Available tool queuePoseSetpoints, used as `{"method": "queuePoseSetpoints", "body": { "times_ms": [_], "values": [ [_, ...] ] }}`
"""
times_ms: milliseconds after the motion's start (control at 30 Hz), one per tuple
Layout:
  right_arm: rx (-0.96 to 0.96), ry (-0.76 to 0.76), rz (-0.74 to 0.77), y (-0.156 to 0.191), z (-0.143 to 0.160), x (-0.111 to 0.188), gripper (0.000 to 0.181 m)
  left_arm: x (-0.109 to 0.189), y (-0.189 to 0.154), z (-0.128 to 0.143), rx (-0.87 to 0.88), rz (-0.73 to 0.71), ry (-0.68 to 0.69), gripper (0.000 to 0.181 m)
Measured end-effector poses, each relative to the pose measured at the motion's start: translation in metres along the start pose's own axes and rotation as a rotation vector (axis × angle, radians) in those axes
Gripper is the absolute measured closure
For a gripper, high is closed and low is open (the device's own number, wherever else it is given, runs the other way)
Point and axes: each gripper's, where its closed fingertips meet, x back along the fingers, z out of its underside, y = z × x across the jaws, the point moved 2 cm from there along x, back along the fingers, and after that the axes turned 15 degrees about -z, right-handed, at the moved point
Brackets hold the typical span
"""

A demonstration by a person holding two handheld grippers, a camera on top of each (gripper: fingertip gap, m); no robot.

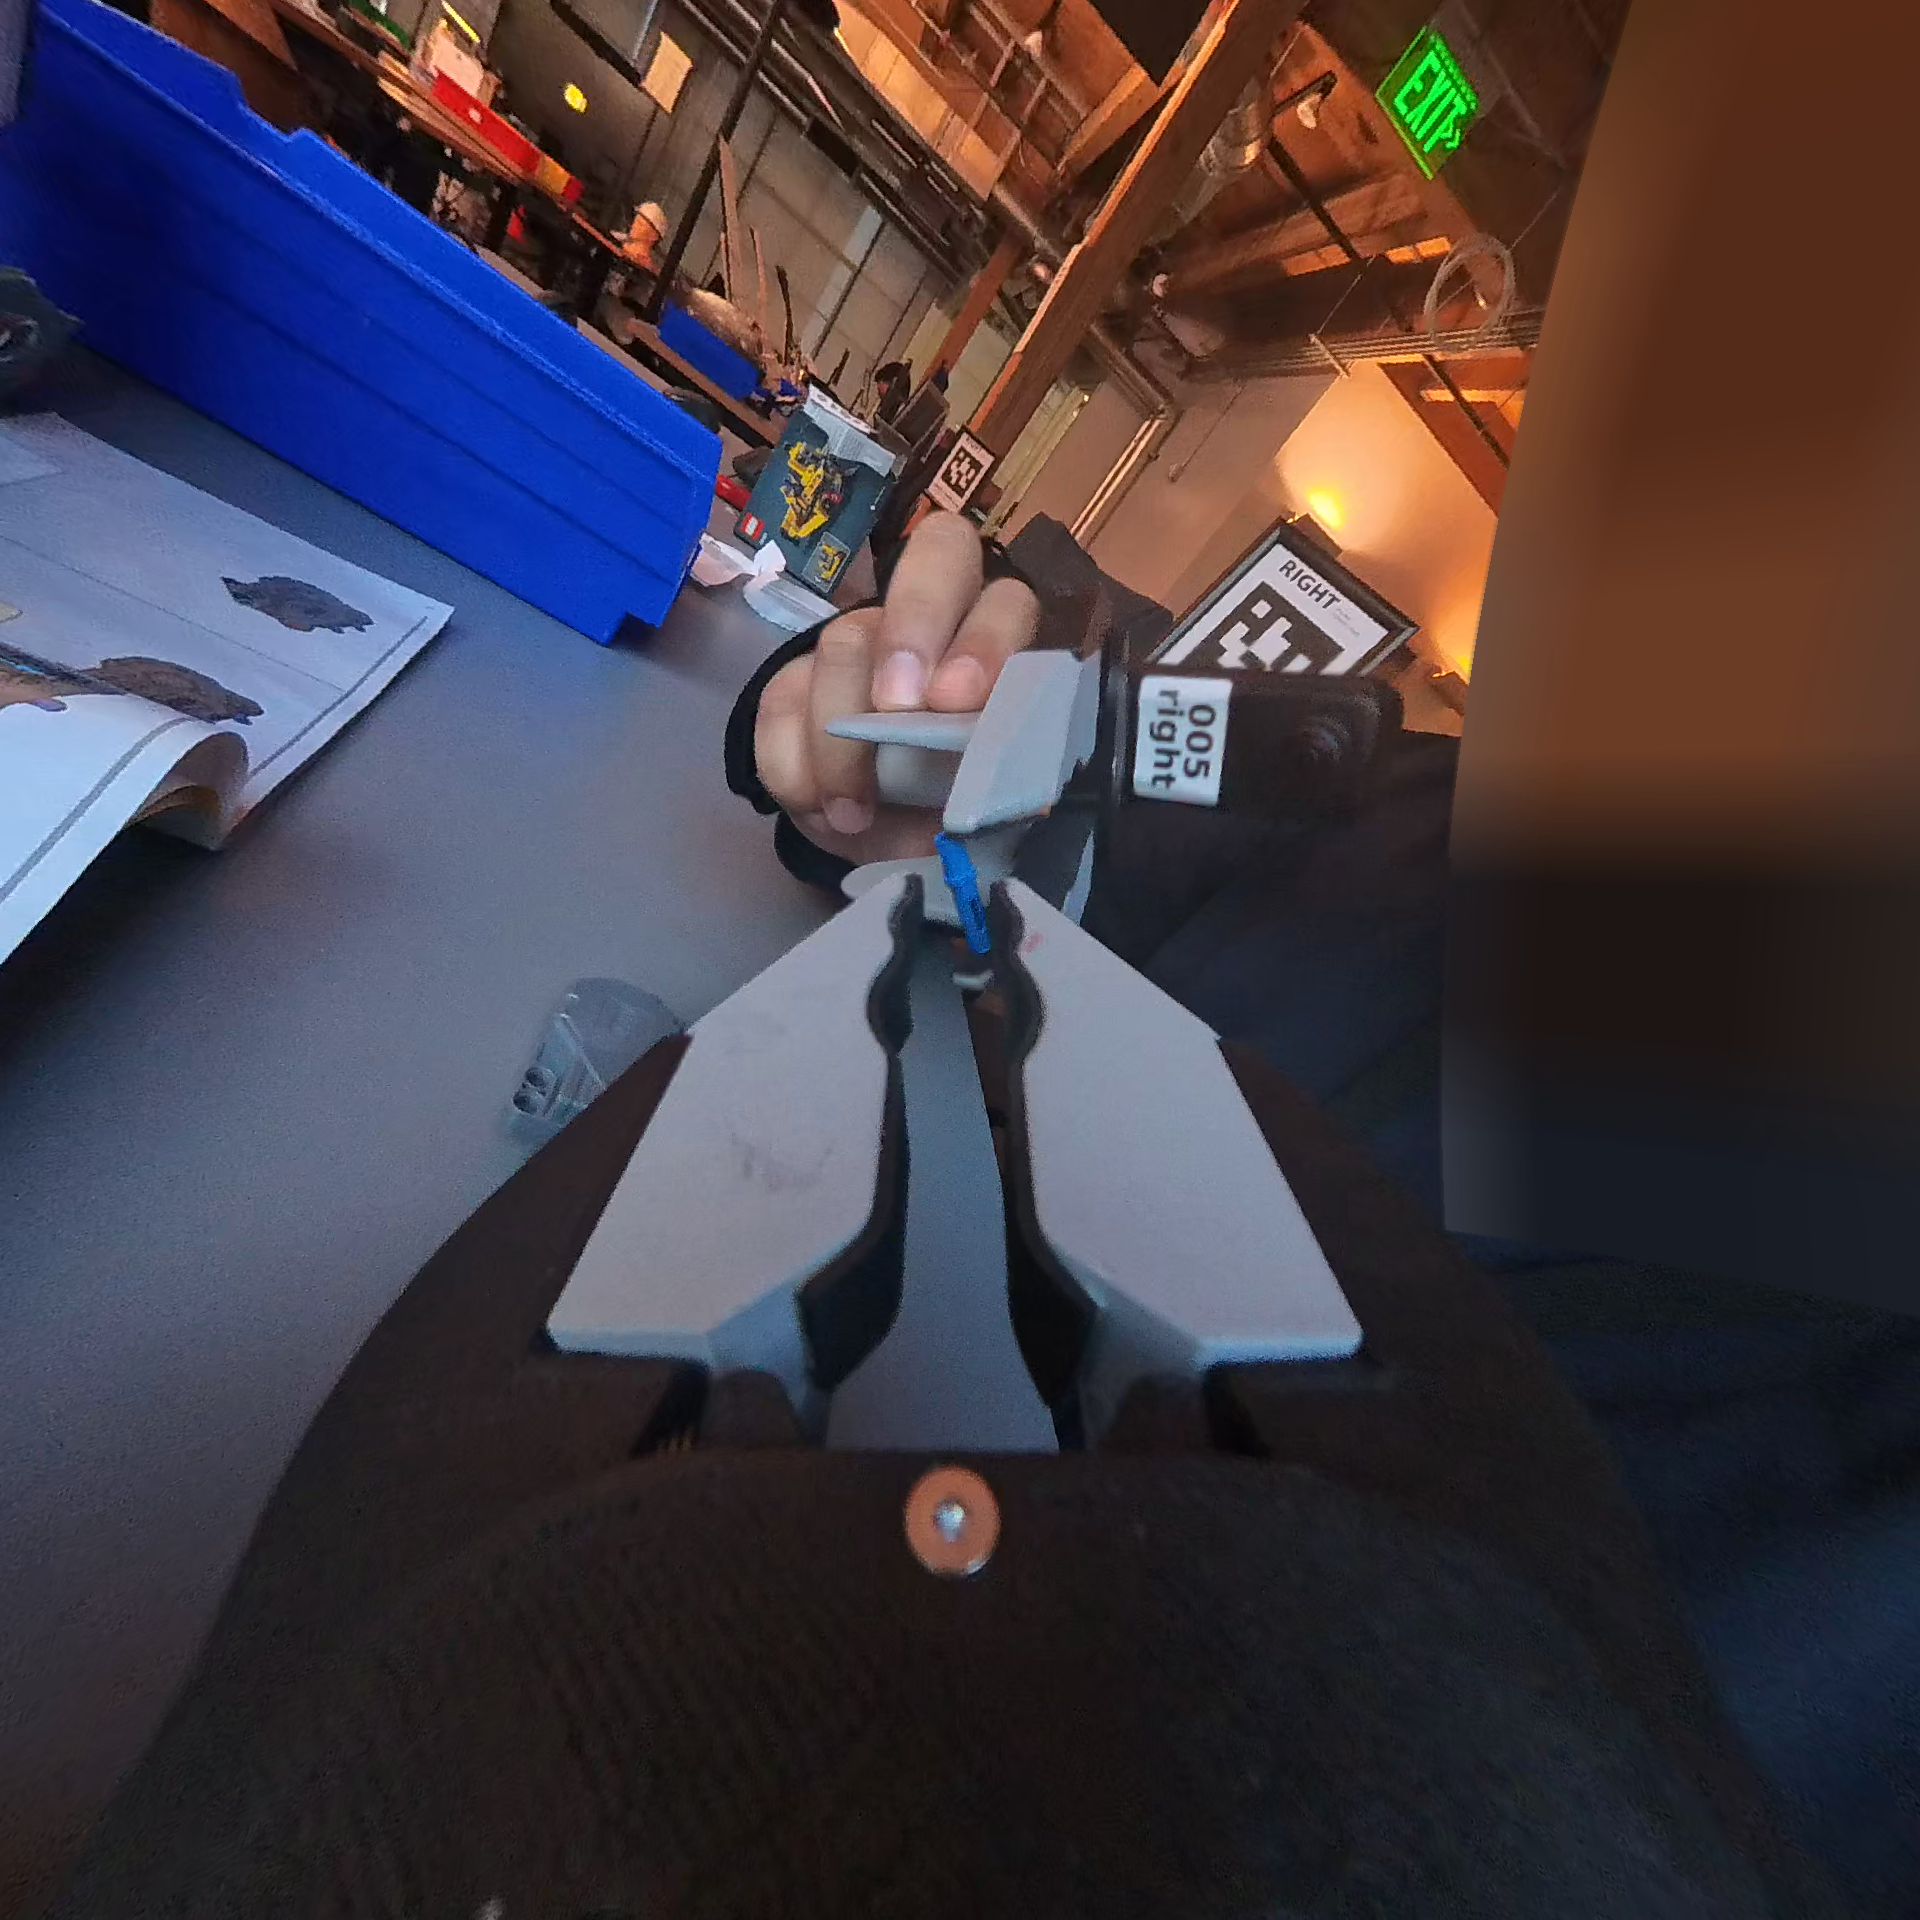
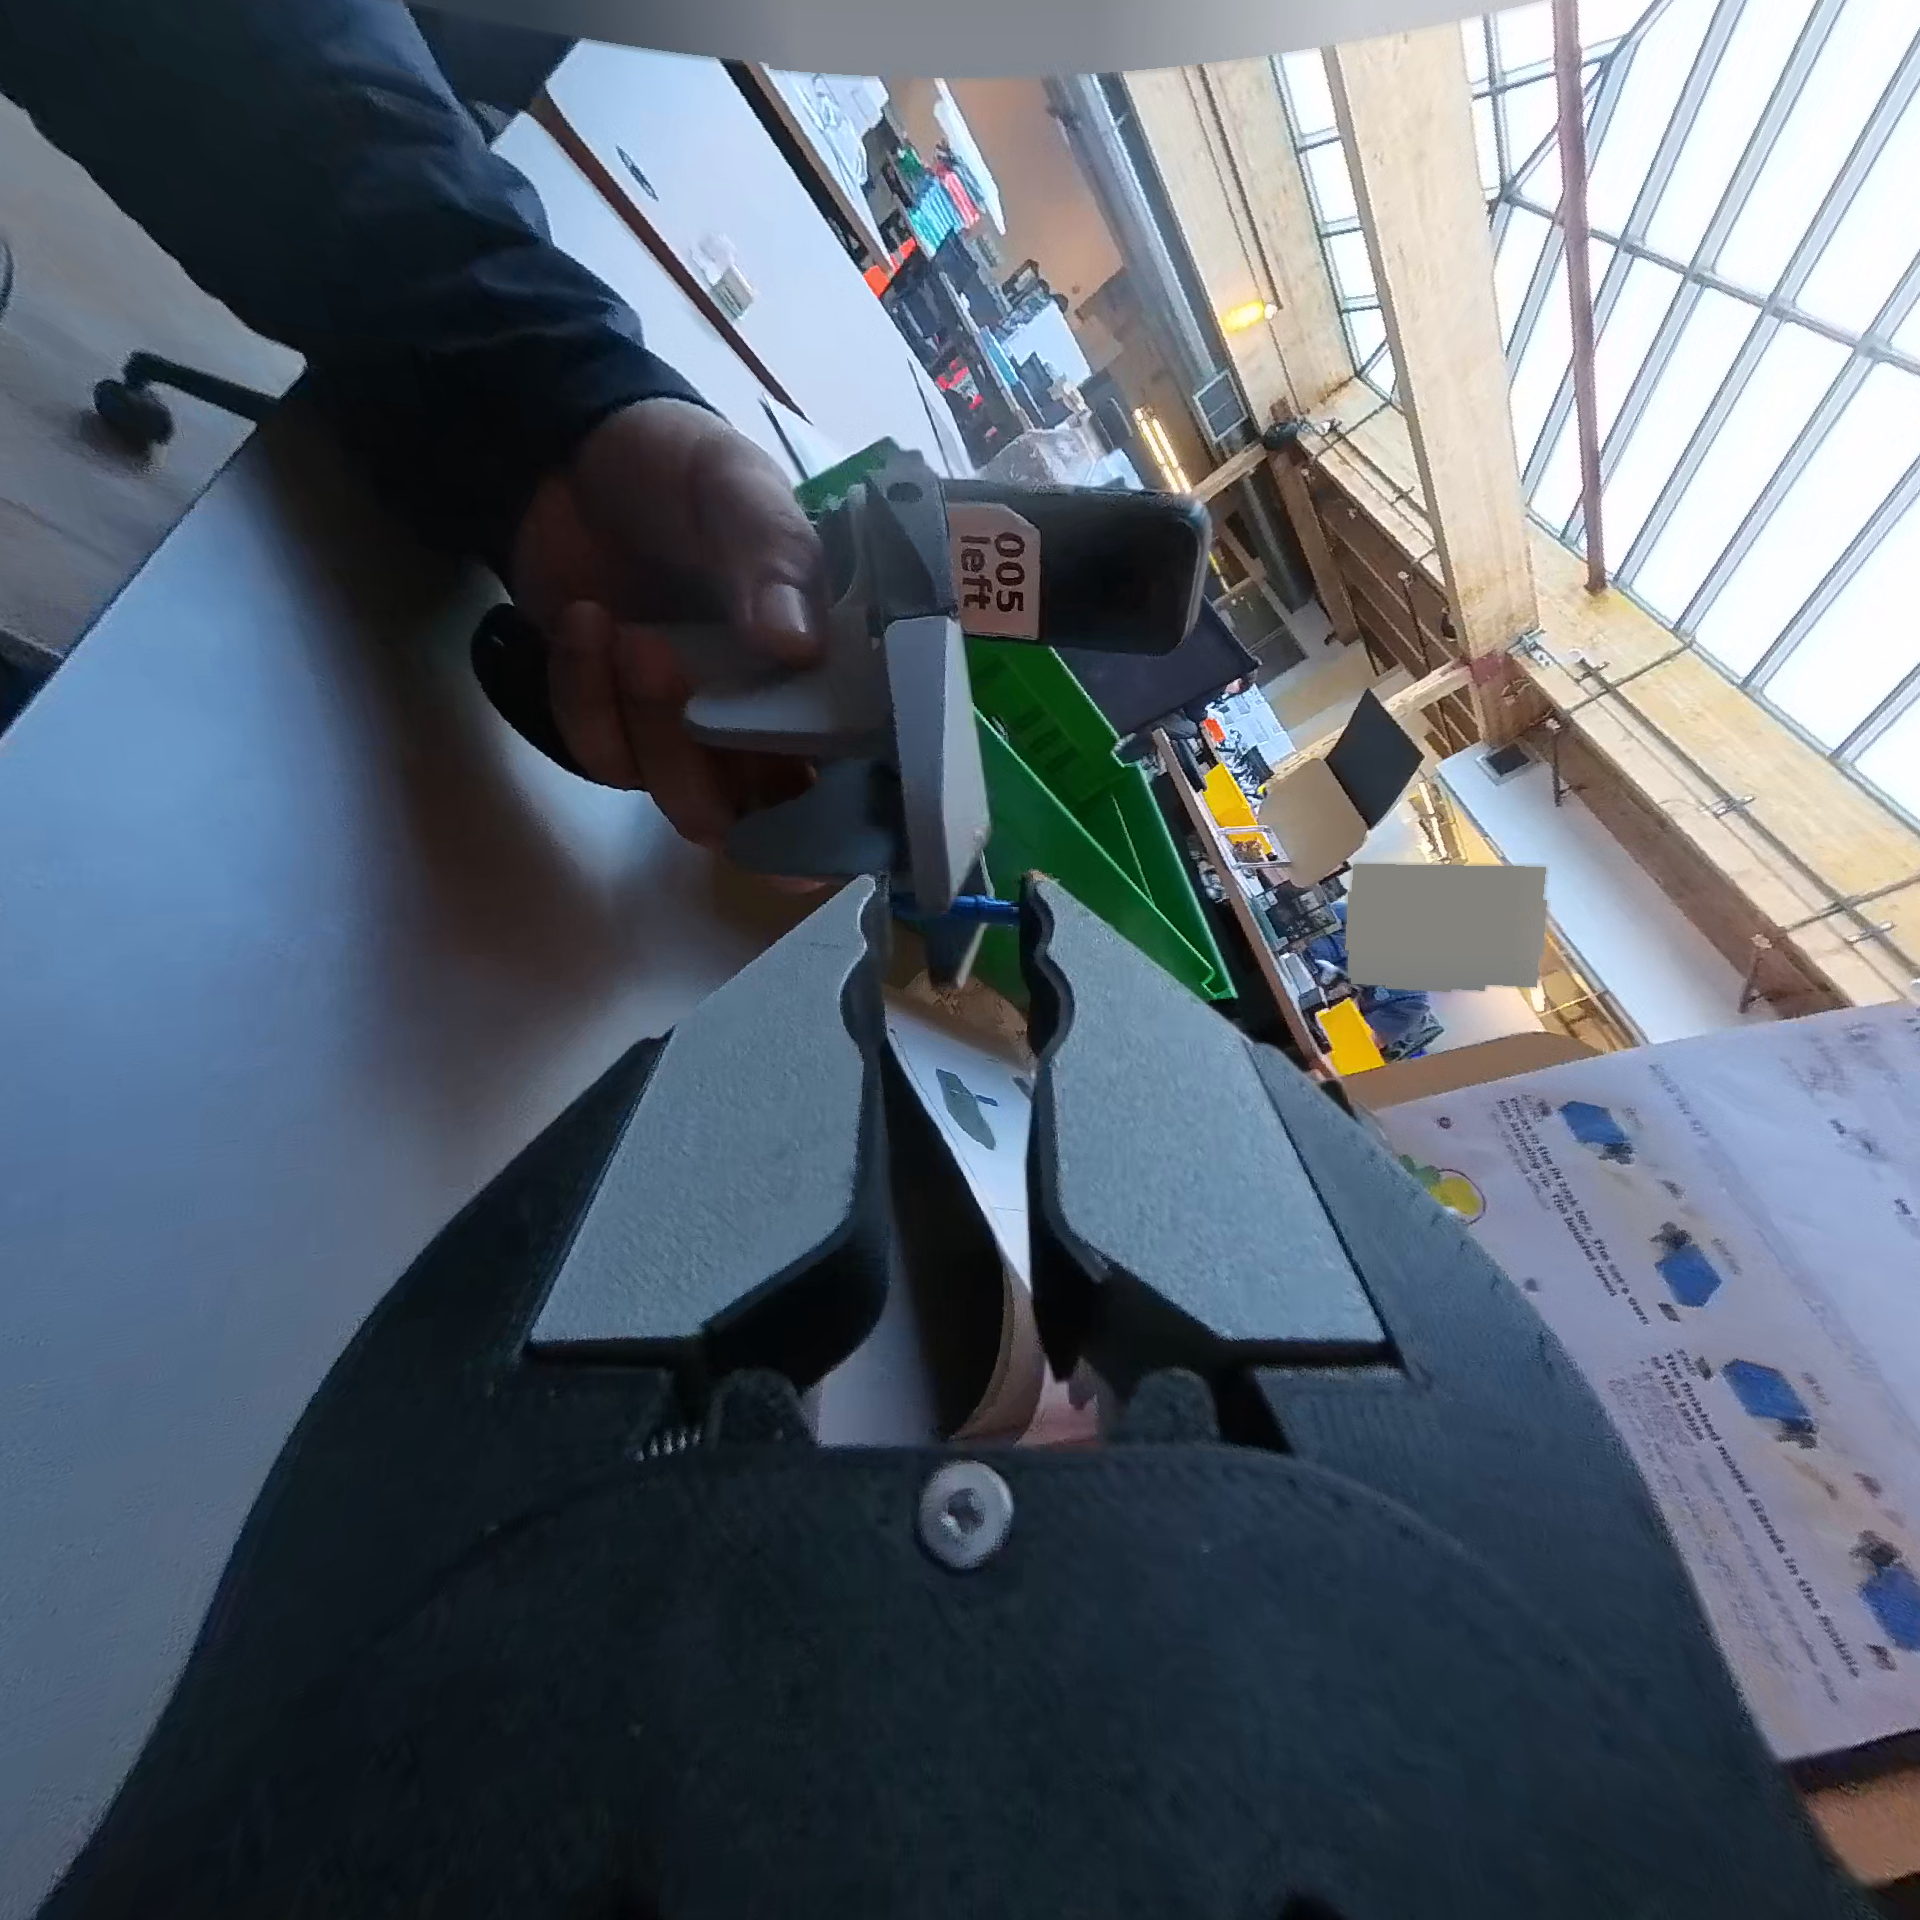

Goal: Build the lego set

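Observation:
In the left wrist view, my left gripper (image 1: 956, 899) is nearly shut, with a small blue Lego pin (image 1: 961, 894) pinched at its tips and pointing forward. A small dark and white bit sits just behind the pin. The right gripper (image 1: 987, 821), held by a hand, meets the pin's far end. In the right wrist view, my right gripper (image 2: 958, 896) has its jaws apart. The blue pin (image 2: 977, 912) lies across the gap and reaches the right fingertip (image 2: 1044, 904). The left gripper (image 2: 920, 748) comes in from above. A grey Lego piece (image 1: 582, 1049) lies on the table.
A blue bin (image 1: 364, 343) stands at the back left and an open instruction booklet (image 1: 156, 644) lies on the left of the grey table (image 1: 416, 935). A Lego box (image 1: 821, 488) stands behind. A green bin (image 2: 1060, 790) and a printed sheet (image 2: 1714, 1299) lie to the right. The grippers are tip to tip, or close to it. The grey Lego piece (image 1: 582, 1049) lies around 10 cm away from my left fingertips.

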Motion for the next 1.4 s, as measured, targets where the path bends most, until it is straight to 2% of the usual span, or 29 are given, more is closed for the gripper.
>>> {"method": "queuePoseSetpoints", "body": {
  "times_ms": [267,367,433,533,567,633,700,800,1067,1400],
  "values": [
    [0.131,0.081,0.078,0.001,0.002,-0.002,0.161,0.001,0.002,-0.001,0.011,-0.012,0.004,0.179],
    [0.124,0.064,0.043,0.004,0.002,-0.002,0.160,0.001,0.005,0.002,-0.045,-0.051,0.019,0.180],
    [0.027,-0.045,-0.031,0.005,-0.002,0.007,0.160,0.002,0.006,0.002,-0.097,-0.086,0.015,0.180],
    [-0.250,-0.233,-0.071,-0.016,-0.002,0.027,0.176,0.002,0.009,0.001,-0.222,-0.166,0.002,0.180],
    [-0.346,-0.275,-0.074,-0.024,0.002,0.031,0.174,0.002,0.010,0.002,-0.277,-0.203,-0.001,0.179],
    [-0.503,-0.329,-0.157,-0.025,0.009,0.029,0.180,0.001,0.011,0.002,-0.394,-0.271,-0.014,0.179],
    [-0.633,-0.346,-0.234,-0.021,0.015,0.021,0.172,0.000,0.008,0.003,-0.495,-0.313,-0.027,0.179],
    [-0.731,-0.364,-0.297,-0.016,0.018,0.013,0.172,-0.002,0.007,0.004,-0.608,-0.369,-0.035,0.179],
    [-0.720,-0.345,-0.332,-0.009,0.015,0.007,0.172,-0.002,0.009,0.005,-0.737,-0.447,-0.047,0.179],
    [-0.672,-0.287,-0.334,-0.001,0.018,0.000,0.180,-0.003,0.012,0.009,-0.758,-0.487,-0.035,0.179]
  ]
}}
